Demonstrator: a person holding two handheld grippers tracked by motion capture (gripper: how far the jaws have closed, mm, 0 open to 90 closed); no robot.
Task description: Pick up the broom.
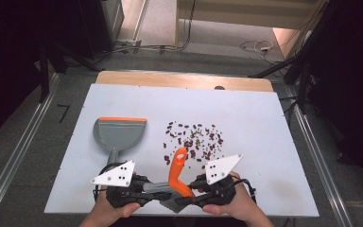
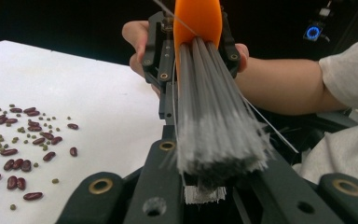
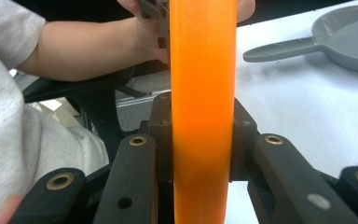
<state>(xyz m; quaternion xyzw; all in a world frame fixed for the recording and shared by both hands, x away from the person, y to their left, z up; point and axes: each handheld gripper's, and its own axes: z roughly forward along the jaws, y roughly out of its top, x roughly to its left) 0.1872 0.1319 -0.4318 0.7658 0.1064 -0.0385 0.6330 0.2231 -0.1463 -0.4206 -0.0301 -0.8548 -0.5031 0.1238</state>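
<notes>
Both tongs are working one brush (image 1: 177, 176) at the near desk (image 1: 264, 123) edge: the left tongs (image 1: 147, 190) are clamped on its grey bristles (image 2: 214, 126), and the right tongs (image 1: 192, 191) are clenched on its orange handle (image 3: 203, 112). Judgement: the handover is underway, so the right grip should be proving firm before the left tongs are easing off the bristles, avoiding splaying them. The brush is curving, handle tip pointing ahead of the tongs toward scattered red and green beans (image 1: 194, 139). A grey dustpan (image 1: 119, 133) with an orange lip is lying beyond the left tongs.
</notes>
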